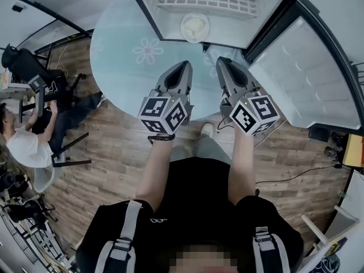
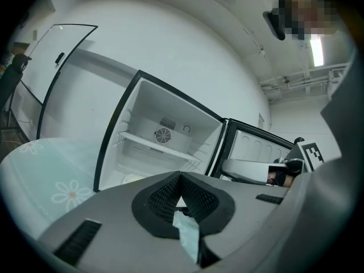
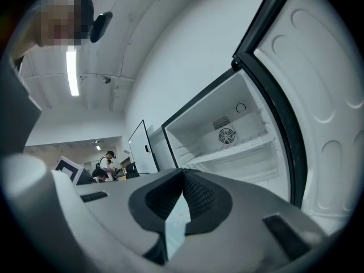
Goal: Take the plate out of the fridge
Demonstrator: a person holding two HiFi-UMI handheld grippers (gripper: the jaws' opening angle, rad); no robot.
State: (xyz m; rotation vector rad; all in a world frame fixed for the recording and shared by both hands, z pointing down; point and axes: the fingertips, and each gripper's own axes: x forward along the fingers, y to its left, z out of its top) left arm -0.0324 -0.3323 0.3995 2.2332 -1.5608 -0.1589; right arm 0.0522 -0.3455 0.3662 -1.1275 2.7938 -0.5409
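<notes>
Round white plate [image 1: 194, 26] on the floor of the open white fridge [image 1: 151, 7], ahead of both grippers.
The left gripper [image 1: 183, 67] and right gripper [image 1: 223, 62] point at the opening, each with its jaws pressed together on nothing. The plate lies between their lines, nearer the left one's. Being round, it has no long axis, so the left gripper looks better placed to take its rim.

Head view looks steeply down; both gripper views face level, near open fridge [image 2: 193, 127] (shared by all).

Bright, even indoor light; heavy fisheye distortion, dark corners.
</notes>
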